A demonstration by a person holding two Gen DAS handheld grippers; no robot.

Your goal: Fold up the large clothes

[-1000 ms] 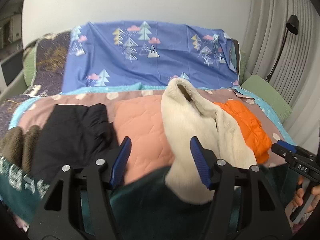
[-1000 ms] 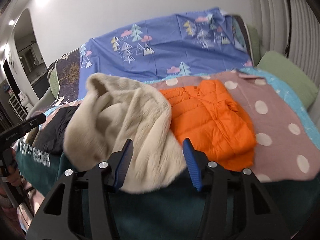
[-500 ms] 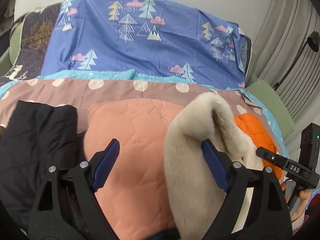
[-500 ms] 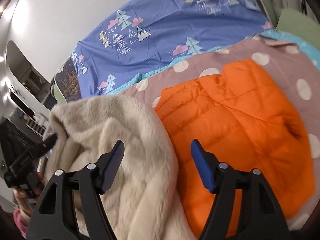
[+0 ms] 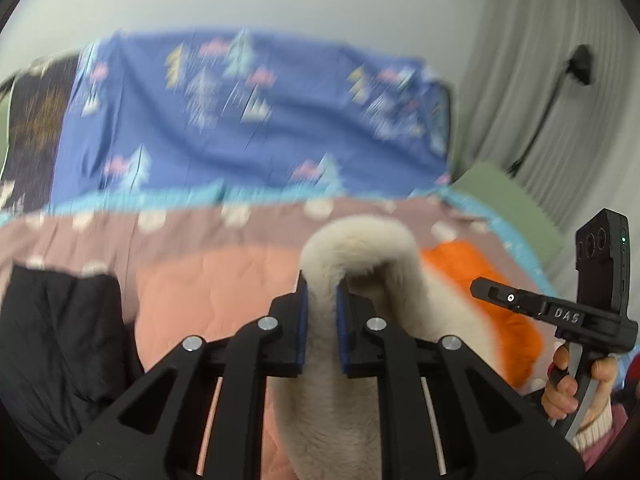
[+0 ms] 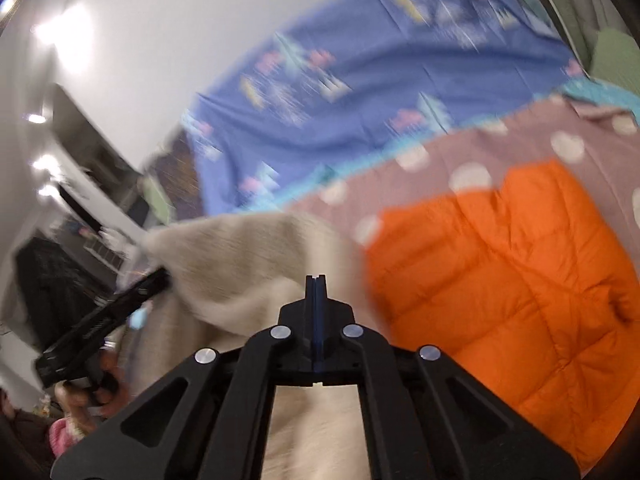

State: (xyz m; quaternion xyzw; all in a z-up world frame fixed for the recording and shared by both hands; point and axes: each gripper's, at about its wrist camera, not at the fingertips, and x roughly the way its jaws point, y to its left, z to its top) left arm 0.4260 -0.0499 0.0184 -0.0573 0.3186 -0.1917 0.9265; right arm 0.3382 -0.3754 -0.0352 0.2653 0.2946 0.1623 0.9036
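A cream fleece garment [image 5: 360, 248] lies heaped on the bed. My left gripper [image 5: 320, 294] is shut on a raised fold of it, with the fleece bulging up between the blue pads. In the right wrist view the same fleece [image 6: 240, 256] fills the lower left. My right gripper [image 6: 316, 280] has its pads pressed together over the fleece; whether any cloth is pinched between them does not show. The right gripper's body also shows in the left wrist view [image 5: 532, 308], to the right of the fleece.
An orange puffer jacket [image 6: 500, 280] lies right of the fleece on a polka-dot brown bedspread [image 6: 480, 152]. A black garment [image 5: 52, 340] and a peach quilted one [image 5: 208, 292] lie left. A blue tree-print sheet [image 5: 248, 128] covers the headboard. A curtain [image 5: 540, 80] hangs right.
Both grippers went from wide open to closed. The left one closed on a fold of the cream fleece. Both views are now blurred by motion.
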